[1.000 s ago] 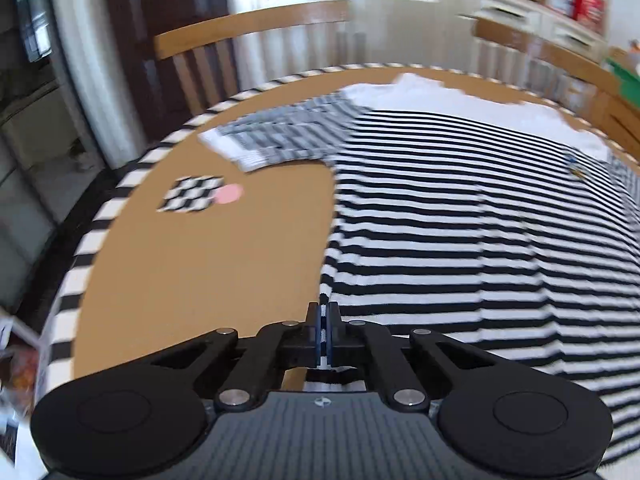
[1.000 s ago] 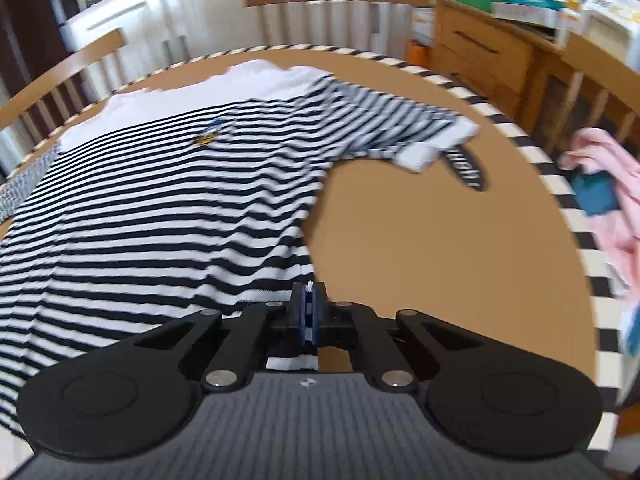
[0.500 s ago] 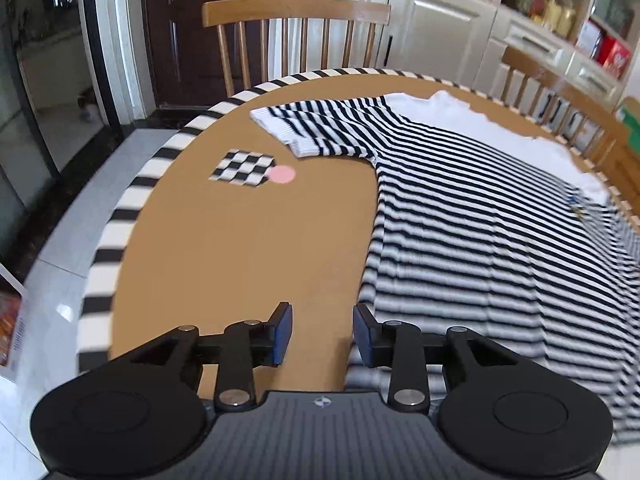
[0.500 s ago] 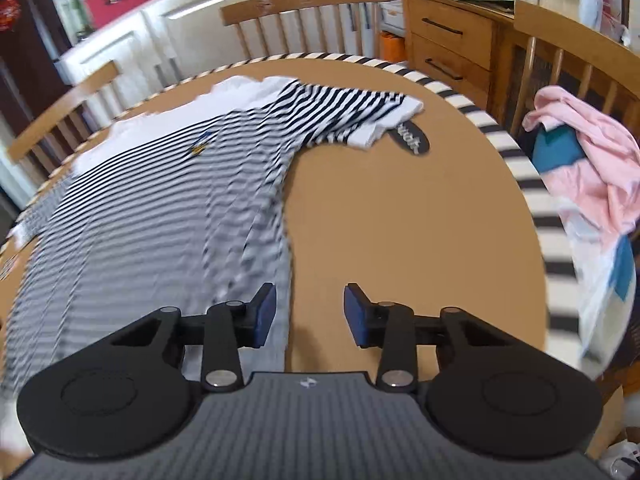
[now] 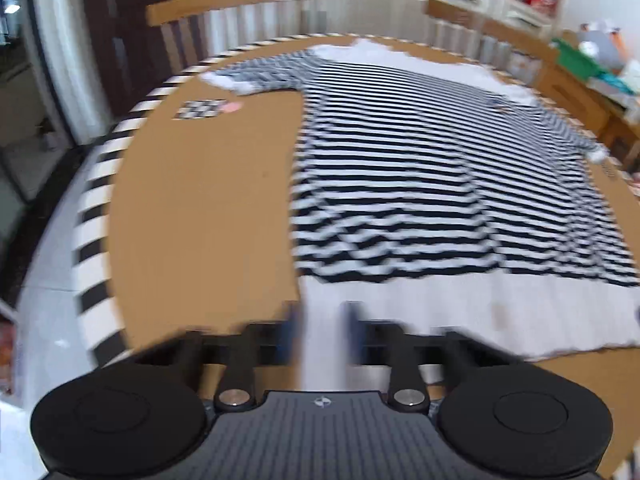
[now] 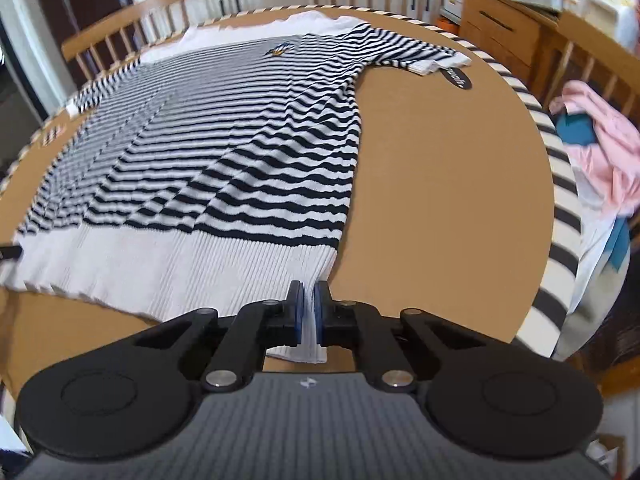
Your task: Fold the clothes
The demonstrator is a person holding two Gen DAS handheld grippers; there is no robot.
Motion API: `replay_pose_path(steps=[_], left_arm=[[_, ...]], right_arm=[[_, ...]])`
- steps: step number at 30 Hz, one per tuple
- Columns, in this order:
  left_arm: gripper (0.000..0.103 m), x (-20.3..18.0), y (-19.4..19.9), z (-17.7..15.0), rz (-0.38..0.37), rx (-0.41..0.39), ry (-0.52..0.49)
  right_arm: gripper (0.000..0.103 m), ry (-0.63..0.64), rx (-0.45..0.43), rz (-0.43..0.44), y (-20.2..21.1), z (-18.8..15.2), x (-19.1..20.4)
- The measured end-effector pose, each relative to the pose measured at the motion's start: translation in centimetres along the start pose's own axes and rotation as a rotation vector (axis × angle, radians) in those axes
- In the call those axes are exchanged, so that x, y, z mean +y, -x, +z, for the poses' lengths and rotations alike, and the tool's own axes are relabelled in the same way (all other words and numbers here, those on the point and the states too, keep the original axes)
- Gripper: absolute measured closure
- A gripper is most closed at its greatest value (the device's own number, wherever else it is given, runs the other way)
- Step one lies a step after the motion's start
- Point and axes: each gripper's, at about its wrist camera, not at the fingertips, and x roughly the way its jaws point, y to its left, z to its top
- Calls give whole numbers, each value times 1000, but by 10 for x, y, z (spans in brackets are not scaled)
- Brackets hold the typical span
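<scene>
2 grippers now sit at the near hem of the striped sweater (image 6: 224, 152), 1 at each bottom corner. Half a second ago both hung wide over bare bench beside the garment; a second ago both were shut flat. Now the right gripper (image 6: 307, 308) has narrowed onto the white ribbed hem (image 6: 160, 268) at its own corner, cloth bunched between the blue pads (image 6: 297, 312). The left gripper (image 5: 320, 332) is blurred with motion; its fingers stand partly apart with white hem between them, and I cannot tell whether they have bitten yet.

Beyond the hem the sweater lies spread face up on the round bench (image 6: 448, 184), stripes running to the white collar at the far rim, a small badge (image 6: 280, 50) on the chest. Both sleeves lie out to the sides; the right sleeve (image 6: 412, 54) ends beside a dark label (image 6: 456, 76). On the left a checkered marker (image 5: 202, 109) lies on the bench. A pink garment (image 6: 600, 152) hangs off the right edge.

With the corners taken, the bottom edge looks set to be lifted toward the collar; no fold shows in the body.
</scene>
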Motion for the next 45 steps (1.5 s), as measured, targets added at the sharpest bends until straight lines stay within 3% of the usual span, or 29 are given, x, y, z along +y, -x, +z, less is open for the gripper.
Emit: replay_pose_path(steps=[3,17,18,20,24,26,28,29,31,35,36,38,41,43,45], left_arm=[[96,-2,3,0,40,11,7],[94,2,12,-2,68,50,56],[93,2,12,-3,72,49,54],[80,3,12,-3,77,57,59],[72,11,24,5,67,86,128],[53,11,34,16,52,65,142],[43,0,38,31,59,46,99],[42,-6,40,39,63,37,78],[42,-18,36,50,61,15,46],[23,-43,20,67,46,-33,-11],[23,-50,16,71,43,-44,-25],[23,-62,9,80,36,-68,-53],[23,-76,-5,83,22,-75,-85],[23,-81,-16,77,11,-58,-98],[24,-85,-26,72,3,-43,-114]], right_arm=[[98,6,16,-15,4,-4,-4],[100,38,71,-50,16,-14,-13],[100,34,68,-48,17,-15,-14],[98,22,69,-37,17,-15,-16],[91,-35,80,-3,30,-5,-25],[89,-31,54,-6,40,6,-27],[73,-16,31,8,44,22,-27],[60,-9,14,20,43,32,-26],[60,8,-22,39,41,50,-24],[52,21,-165,14,37,92,-23],[49,8,-203,-2,34,101,-26],[50,-22,-274,-34,23,117,-37],[62,-54,-319,-73,-11,140,-60],[70,-53,-306,-97,-41,156,-76],[72,-50,-258,-149,-72,171,-91]])
